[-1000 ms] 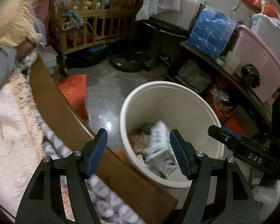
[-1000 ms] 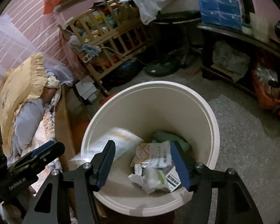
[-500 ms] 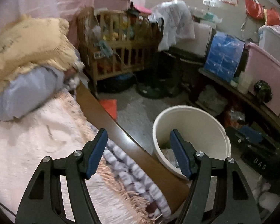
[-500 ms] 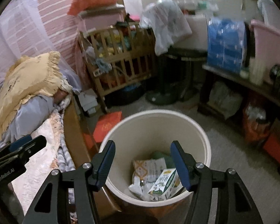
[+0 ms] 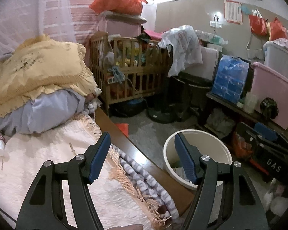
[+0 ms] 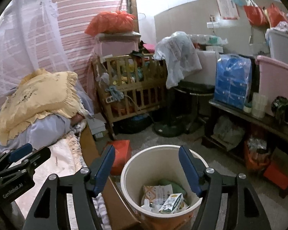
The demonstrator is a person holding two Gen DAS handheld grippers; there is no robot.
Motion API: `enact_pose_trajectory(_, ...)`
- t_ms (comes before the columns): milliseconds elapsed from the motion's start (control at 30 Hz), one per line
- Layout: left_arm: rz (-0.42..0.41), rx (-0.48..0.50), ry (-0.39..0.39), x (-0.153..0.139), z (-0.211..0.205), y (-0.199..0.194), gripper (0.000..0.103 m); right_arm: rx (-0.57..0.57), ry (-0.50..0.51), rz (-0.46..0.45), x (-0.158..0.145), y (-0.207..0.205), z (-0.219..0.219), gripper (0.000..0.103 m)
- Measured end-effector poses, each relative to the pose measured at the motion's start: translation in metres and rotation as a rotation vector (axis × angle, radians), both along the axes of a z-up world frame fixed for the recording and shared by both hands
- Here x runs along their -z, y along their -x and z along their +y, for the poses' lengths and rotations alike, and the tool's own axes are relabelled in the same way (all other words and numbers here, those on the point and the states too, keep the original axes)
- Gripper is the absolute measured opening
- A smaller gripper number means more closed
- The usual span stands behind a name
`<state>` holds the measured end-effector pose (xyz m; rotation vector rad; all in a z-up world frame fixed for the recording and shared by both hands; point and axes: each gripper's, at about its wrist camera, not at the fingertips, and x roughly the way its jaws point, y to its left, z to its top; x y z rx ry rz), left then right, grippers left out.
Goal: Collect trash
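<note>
1. State: left gripper (image 5: pixel 142 156) jaws apart, nothing btwn pads, hanging over bed (image 5: pixel 48 153) edge. Right gripper (image 6: pixel 146 167) jaws opening, nothing btwn them; sits above bin (image 6: pixel 128 170).
2. Trash so far: carton (image 6: pixel 171 204), printed packet (image 6: pixel 157 190) + crumpled paper in bin bottom, w/ sth green behind. Bin on floor just beside wooden bed rail (image 5: pixel 144 159), right of bed.
3. Step in hand, prob: drop done, now scan for next piece. Both cams face room, so use this pose to pick target before moving.
4. Candidate: small white tube/bottle w/ red cap (image 5: pixel 1 145) on blanket at far left of left-wrist view, near grey-blue bundle (image 5: pixel 53 111). Too small to confirm trash vs keeper; check closer.
5. Red bag (image 6: pixel 121 153) on floor btwn bin and crib (image 6: pixel 132 88): flat, maybe trash, can't tell.
6. Left gripper is nearer the bed, so use it for the tube; keep right parked over bin, clear of rim.
7. Approach tube low and along blanket, pads either side of its short axis; round body prob rolls on soft quilt, so close slowly and centred.
8. Avoid snagging fringe (image 5: pixel 128 178) or striped throw (image 5: pixel 144 174) at rail on way back.
9. Carry across rail, release only once fully over bin mouth.
</note>
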<state>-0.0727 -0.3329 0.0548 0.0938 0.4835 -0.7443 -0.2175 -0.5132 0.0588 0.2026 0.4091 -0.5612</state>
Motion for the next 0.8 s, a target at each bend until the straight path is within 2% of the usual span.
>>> enact_pose_trajectory(167, -0.013, -0.001, 0.025, -0.008, 0.007, 0.004, 0.068, -0.007, 0.017, -0.015, -0.009, 0.003, 0.009, 0.073)
enact_pose_trajectory(800, -0.007, -0.003, 0.02, -0.008, 0.009, 0.008, 0.068, -0.016, 0.017, -0.007, -0.016, 0.001, 0.011, 0.079)
